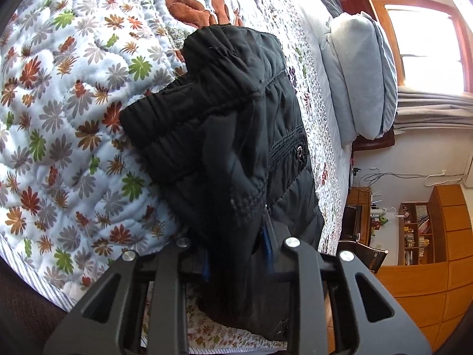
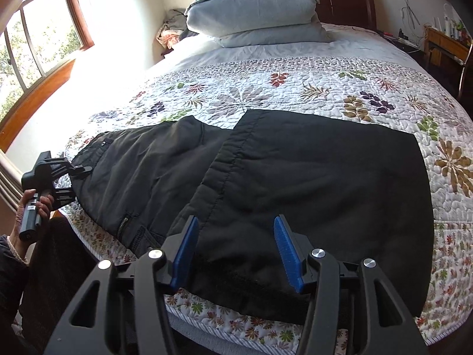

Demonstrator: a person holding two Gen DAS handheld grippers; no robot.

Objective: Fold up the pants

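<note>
Pants (image 2: 266, 183) black, lying folded across floral quilt (image 2: 295, 88) near bed's front edge.
Left gripper (image 1: 236, 254) jaws clamped on waistband end, fabric bunched between them. Right gripper (image 2: 241, 254) jaws wide apart over folded leg end, blue pads (image 2: 186, 251) bare. Pillows (image 2: 257, 9) stacked at headboard.

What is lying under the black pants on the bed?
The black pants lie on a floral quilt that covers the bed. The quilt shows all around them. What part of the quilt lies directly beneath the fabric is covered, so nothing else can be seen there.
</note>
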